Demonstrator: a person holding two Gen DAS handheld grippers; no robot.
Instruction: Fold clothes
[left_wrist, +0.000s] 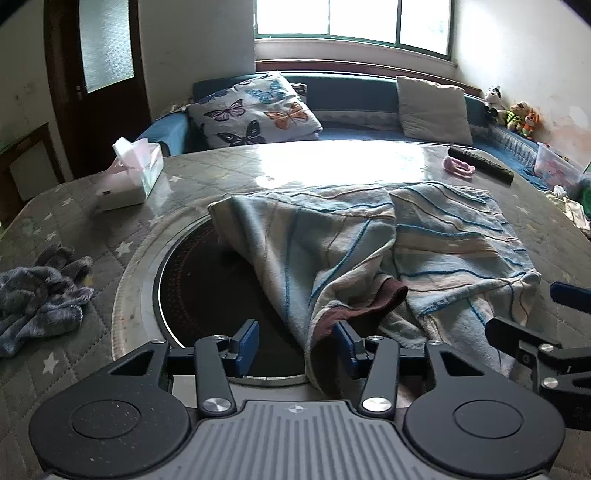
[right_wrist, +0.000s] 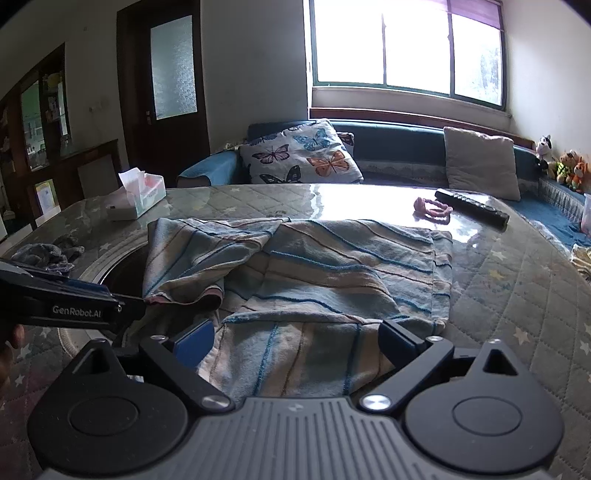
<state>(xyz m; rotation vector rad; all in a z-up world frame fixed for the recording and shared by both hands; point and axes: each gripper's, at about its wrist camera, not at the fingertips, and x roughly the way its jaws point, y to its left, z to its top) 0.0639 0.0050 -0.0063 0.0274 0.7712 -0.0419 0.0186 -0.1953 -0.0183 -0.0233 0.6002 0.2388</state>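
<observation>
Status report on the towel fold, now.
Left claw open, right claw open. Striped towel rumpled, half folded on table. Nothing blocking; remote far side.

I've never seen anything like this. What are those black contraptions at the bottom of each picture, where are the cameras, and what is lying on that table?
They are hand-held grippers, one per hand, each carrying a camera that looks along its two fingers. The left gripper and right gripper are both open and hold nothing. Between them lies a striped towel, partly folded, on a quilted table with a dark round inset. Also there: a tissue box, a remote control, a pink hair tie and a crumpled grey cloth.
</observation>
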